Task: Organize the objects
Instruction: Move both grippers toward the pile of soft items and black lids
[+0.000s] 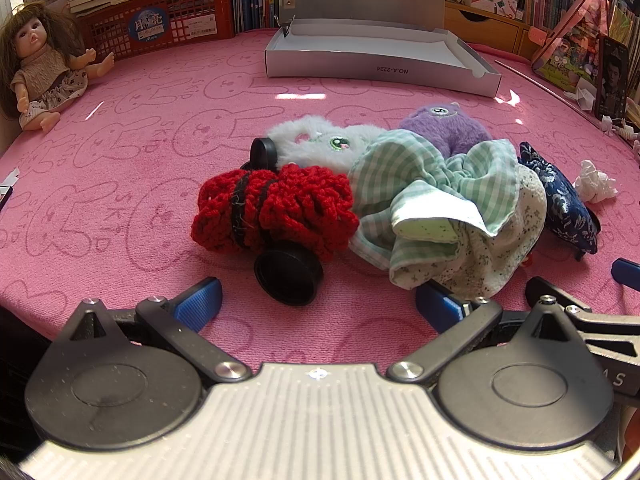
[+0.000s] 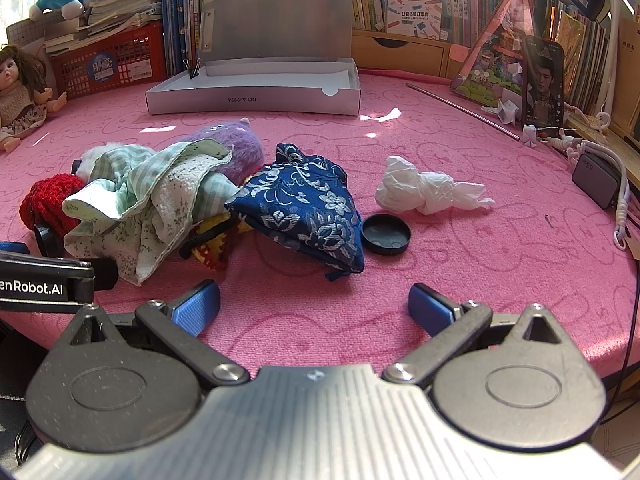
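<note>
A heap lies mid-table on the pink cloth: a red knitted piece (image 1: 272, 210) with black bands, a black round cup (image 1: 289, 278) in front of it, a white plush (image 1: 320, 146), a purple plush (image 1: 444, 124), a green checked cloth (image 1: 436, 200) and a blue floral pouch (image 2: 304, 208). My left gripper (image 1: 318, 304) stands open just short of the black cup, nothing between its fingers. My right gripper (image 2: 314, 306) is open too, in front of the blue pouch. A black lid (image 2: 386, 234) and a crumpled tissue (image 2: 428, 190) lie right of the pouch. The left gripper's body (image 2: 44, 280) shows at the left edge.
An open grey box (image 1: 380, 66) stands at the back of the table. A doll (image 1: 40, 68) sits at the far left by a red crate (image 1: 160, 20). Books line the back. Cards, a thin rod (image 2: 464, 110) and a charger (image 2: 596, 182) sit at the right.
</note>
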Available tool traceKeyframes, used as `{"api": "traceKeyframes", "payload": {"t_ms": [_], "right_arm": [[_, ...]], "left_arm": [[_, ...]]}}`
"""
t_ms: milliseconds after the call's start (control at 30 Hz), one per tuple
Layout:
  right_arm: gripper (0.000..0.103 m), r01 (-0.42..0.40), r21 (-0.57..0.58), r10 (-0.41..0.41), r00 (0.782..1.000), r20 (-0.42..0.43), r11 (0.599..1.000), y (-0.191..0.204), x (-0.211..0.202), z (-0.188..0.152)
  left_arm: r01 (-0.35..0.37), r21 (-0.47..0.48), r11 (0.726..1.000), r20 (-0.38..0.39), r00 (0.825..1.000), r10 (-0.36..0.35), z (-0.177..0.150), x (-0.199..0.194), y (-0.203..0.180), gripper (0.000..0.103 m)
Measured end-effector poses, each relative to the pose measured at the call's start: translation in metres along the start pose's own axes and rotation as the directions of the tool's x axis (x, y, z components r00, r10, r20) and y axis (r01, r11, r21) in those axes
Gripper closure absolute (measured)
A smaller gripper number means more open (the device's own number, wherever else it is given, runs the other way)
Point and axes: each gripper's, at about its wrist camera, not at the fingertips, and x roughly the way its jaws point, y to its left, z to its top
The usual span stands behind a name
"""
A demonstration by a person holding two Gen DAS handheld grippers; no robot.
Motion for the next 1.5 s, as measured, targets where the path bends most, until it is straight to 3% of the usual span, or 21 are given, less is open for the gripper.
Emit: {"api": "traceKeyframes", "payload": {"t_ms": [767, 933, 1167, 1500], "right_arm": [[0.0, -0.039, 0.007, 0.039, 0.999, -0.005, 0.999, -0.005, 0.001, 0.004], [0.001, -0.049, 0.04, 0.048, 0.998, 0.029, 0.998, -0.013, -0.005, 0.007], [0.002, -0.025, 0.012, 0.024, 0.993, 0.113, 1.0, -0.013, -0.014, 0.019], [0.009, -0.03, 0.0, 0.03, 0.992, 0.12, 1.0, -0.009, -0.007, 0.024]], "left_arm": [[0.023, 0.021, 1.0, 0.03, 0.999, -0.024, -0.004, -0.004, 0.003, 0.0], [-0.002, 0.027, 1.0, 0.094, 0.996, -0.001, -0.001, -0.014, 0.009, 0.0], [-0.049, 0.064, 0.997, 0.212, 0.977, 0.035, 0.007, -0.029, 0.015, 0.0], [0.027, 0.047, 0.999, 0.212, 0.977, -0.036, 0.008, -0.021, 0.029, 0.0]]}}
